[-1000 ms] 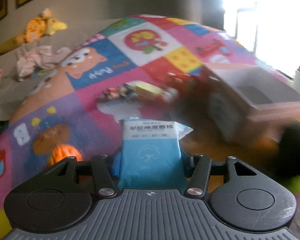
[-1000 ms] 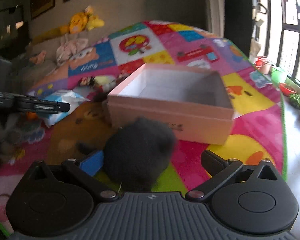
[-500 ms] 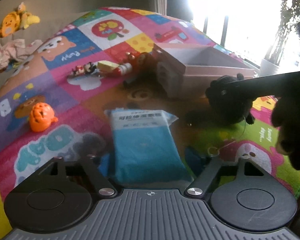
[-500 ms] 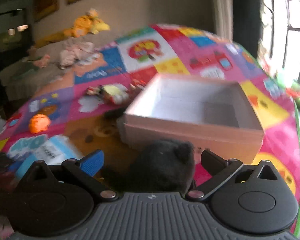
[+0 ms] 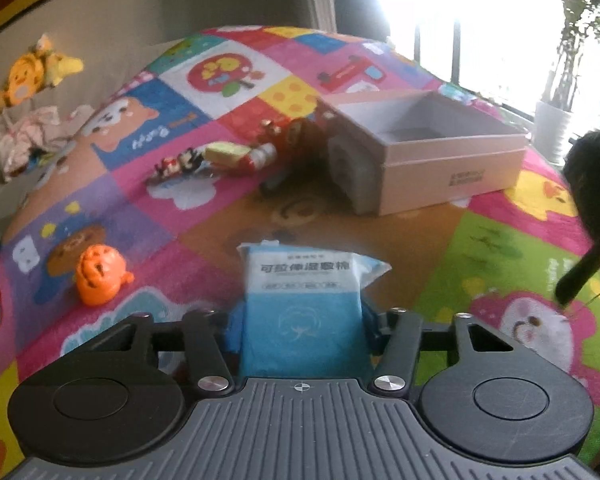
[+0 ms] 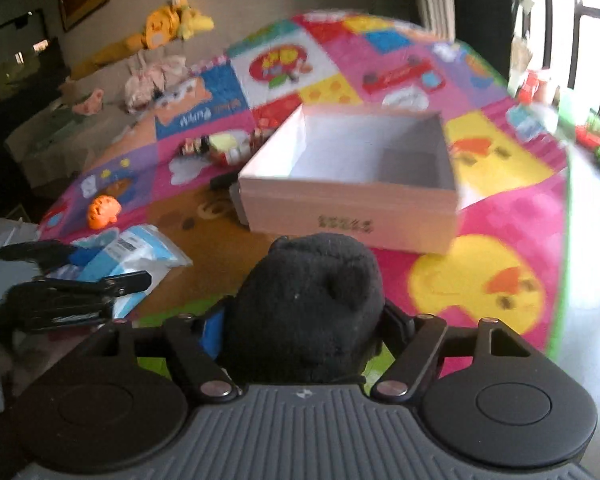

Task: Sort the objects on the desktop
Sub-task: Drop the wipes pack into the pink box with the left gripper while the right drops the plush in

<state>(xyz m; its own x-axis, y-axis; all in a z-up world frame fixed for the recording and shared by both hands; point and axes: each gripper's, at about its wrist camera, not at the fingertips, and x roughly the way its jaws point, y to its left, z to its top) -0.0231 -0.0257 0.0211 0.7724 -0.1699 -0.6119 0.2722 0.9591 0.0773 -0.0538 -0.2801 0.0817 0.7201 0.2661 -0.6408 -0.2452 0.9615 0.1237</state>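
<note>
My left gripper (image 5: 300, 328) is shut on a blue and white wipes packet (image 5: 304, 304) and holds it above the colourful play mat. My right gripper (image 6: 304, 320) is shut on a black plush toy (image 6: 308, 308), lifted in front of the open pink box (image 6: 352, 184). The box also shows in the left wrist view (image 5: 432, 156), ahead and to the right, and looks empty. The black plush hangs at the right edge of the left wrist view (image 5: 592, 184). The left gripper with its packet (image 6: 128, 256) shows at the left of the right wrist view.
An orange ball toy (image 5: 98, 274) lies on the mat (image 5: 500, 264) at the left. A cluster of small toys (image 5: 220, 158) lies left of the box. A yellow plush (image 5: 32, 72) and crumpled cloth (image 5: 32, 136) sit far back left. A plant pot (image 5: 552, 128) stands by the window.
Both grippers have risen with their loads. The black plush has lifted off the mat toward the box. The left gripper has lifted the packet and its view has swung toward the box.
</note>
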